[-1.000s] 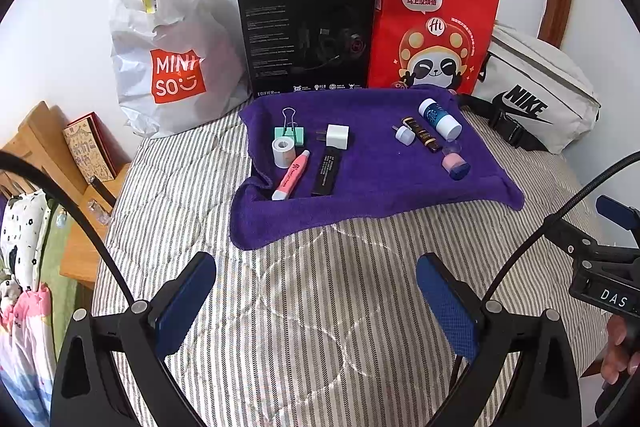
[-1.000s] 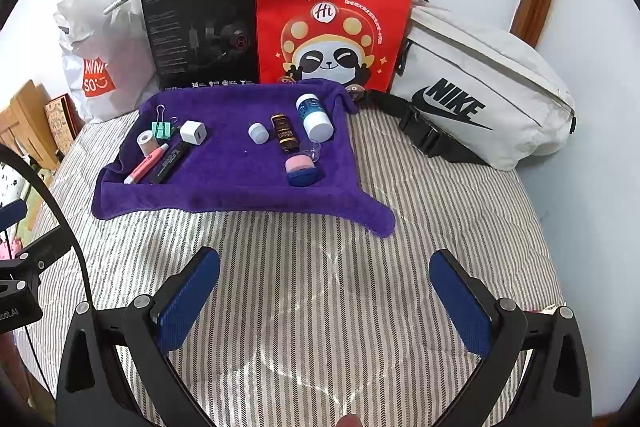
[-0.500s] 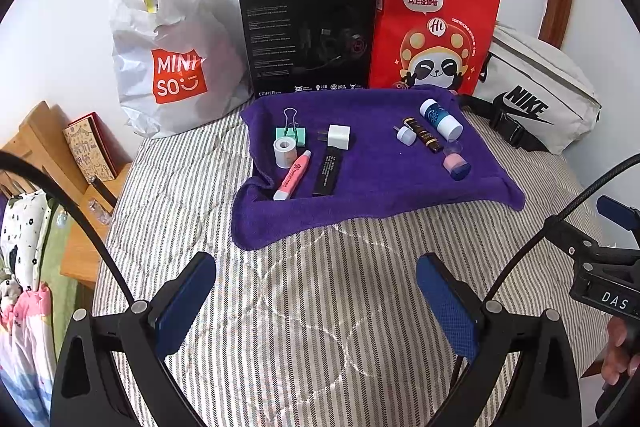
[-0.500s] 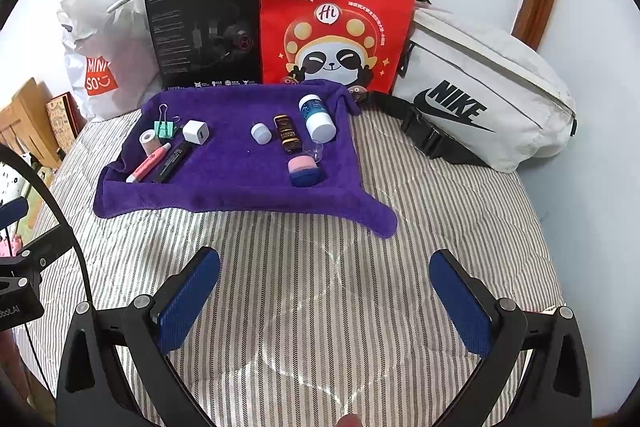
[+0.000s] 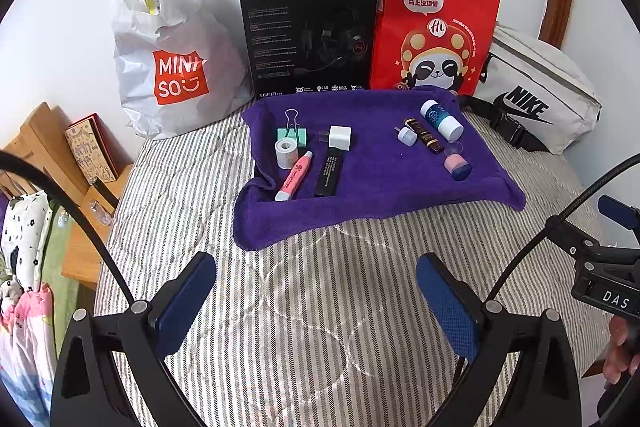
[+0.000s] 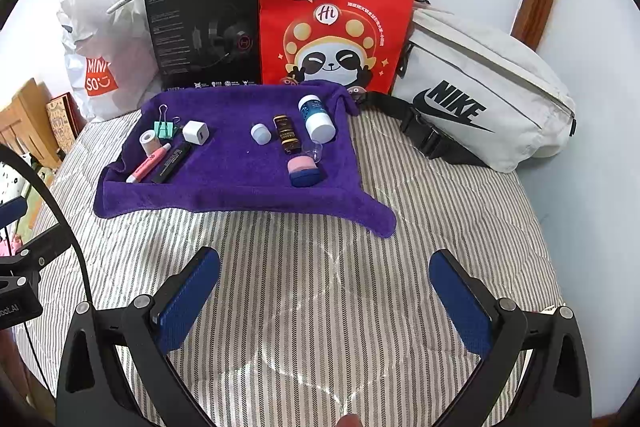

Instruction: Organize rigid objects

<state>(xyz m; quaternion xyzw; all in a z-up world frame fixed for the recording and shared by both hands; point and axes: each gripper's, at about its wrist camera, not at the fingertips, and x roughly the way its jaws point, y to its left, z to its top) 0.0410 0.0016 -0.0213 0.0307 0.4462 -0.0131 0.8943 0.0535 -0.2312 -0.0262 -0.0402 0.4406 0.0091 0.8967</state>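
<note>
Both grippers hang over the striped bedcover, short of the purple towel (image 5: 360, 187). Left gripper (image 5: 316, 299): fingers wide apart, nothing between them. Right gripper (image 6: 324, 299): the same, spread and empty.

Left cluster on the towel: green binder clip (image 5: 294, 135), white tape roll (image 5: 286, 153) just in front of it, pink tube (image 5: 294, 177), black stick (image 5: 329, 173) alongside the tube, white plug cube (image 5: 340, 138) at the stick's far end.

Right cluster, well apart from the first: small white cap (image 6: 261, 133), dark brown bottle (image 6: 286, 139), blue-and-white bottle (image 6: 316, 118) lying on its side, a small clear cap (image 6: 316, 149), pink-and-blue sponge (image 6: 304, 171).

Step in hand, as a judgement: two tidy groups fit either a finished sort or a layout awaiting one; the pictures do not settle which.

Containers: white shopping bag (image 5: 168, 55), black box (image 5: 308, 31), red paper bag (image 5: 436, 35) and white waist bag (image 6: 488, 95) stand behind; contents hidden.
</note>
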